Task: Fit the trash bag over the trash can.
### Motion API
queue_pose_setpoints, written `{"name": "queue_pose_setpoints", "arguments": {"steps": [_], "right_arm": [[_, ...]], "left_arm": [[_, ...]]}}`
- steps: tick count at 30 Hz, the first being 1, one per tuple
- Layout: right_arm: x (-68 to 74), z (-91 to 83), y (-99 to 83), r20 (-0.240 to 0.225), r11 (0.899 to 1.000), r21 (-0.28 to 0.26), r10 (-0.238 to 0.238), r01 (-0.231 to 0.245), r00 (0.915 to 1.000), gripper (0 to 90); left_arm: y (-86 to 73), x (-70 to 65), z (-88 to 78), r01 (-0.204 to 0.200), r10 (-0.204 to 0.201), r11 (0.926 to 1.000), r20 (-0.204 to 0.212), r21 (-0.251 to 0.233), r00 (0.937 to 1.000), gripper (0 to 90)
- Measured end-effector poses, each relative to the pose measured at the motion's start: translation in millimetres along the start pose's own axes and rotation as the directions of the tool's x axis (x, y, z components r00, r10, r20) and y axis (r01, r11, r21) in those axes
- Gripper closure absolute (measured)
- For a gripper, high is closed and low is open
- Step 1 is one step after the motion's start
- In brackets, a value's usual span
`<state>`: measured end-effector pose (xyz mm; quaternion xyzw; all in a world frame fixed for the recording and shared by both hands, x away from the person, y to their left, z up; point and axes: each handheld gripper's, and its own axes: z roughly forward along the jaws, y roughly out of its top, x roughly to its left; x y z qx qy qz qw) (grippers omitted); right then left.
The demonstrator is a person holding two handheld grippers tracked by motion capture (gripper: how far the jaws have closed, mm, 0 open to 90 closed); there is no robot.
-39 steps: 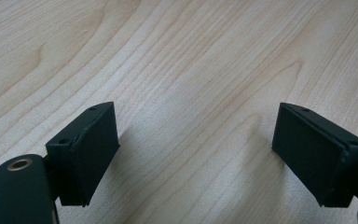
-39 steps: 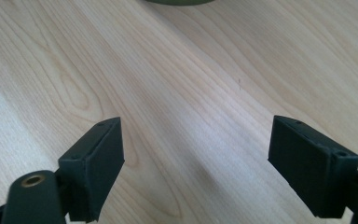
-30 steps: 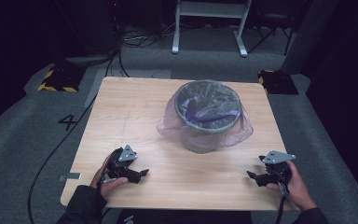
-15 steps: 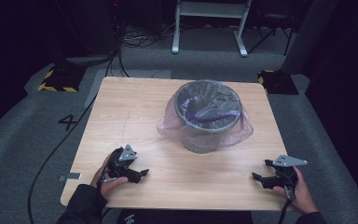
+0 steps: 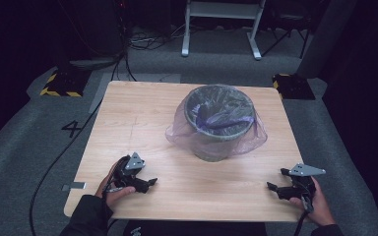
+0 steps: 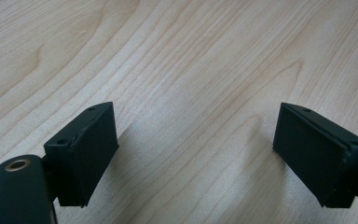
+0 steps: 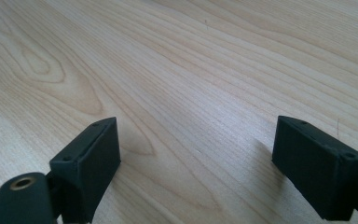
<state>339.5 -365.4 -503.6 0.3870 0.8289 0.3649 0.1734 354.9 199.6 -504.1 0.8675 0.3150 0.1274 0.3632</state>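
High view: square light-wood table point(image 5: 142, 123) on grey carpet, biggest thing in frame. Past its middle, toward the far-right quarter, a round grey waste bin point(image 5: 219, 142) stands upright, lined with a translucent purple plastic bag point(image 5: 256, 137); bag is folded over the rim and drapes loosely down the outside, spreading onto the tabletop on both sides, with some crumpled purple plastic visible inside the bin. Both grippers sit at the near edge, well apart from the bin and from each other. Left gripper point(image 5: 147, 184), black with a grey three-cornered plate on top, rests on the wood at the near-left, held by the person's left hand point(image 5: 109, 189), dark sleeve behind it; jaws point right, roughly along the near edge. Right gripper point(image 5: 273, 188), same build, is at the near-right corner in the right hand point(image 5: 317, 206), jaws pointing left toward the table middle, cable trailing off the near edge. Left gripper view: left gripper point(image 6: 196, 154) has both black pads spread wide, bare wood grain between them, nothing gripped. Right gripper view: right gripper point(image 7: 196, 156) is the same, jaws wide apart and empty, low over the wood. Neither gripper touches bin or bag.
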Motion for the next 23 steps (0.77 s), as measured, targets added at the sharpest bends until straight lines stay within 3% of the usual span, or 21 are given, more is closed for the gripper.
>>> {"name": "queue_pose_setpoints", "arguments": {"steps": [23], "right_arm": [[-0.4,0.2,0.2,0.001,1.000,0.001,0.001,-0.001,1.0000,14.7]], "left_arm": [[0.7,0.3,0.8,-0.003,0.003,1.0000,0.002,0.002,1.0000,12.5]]}}
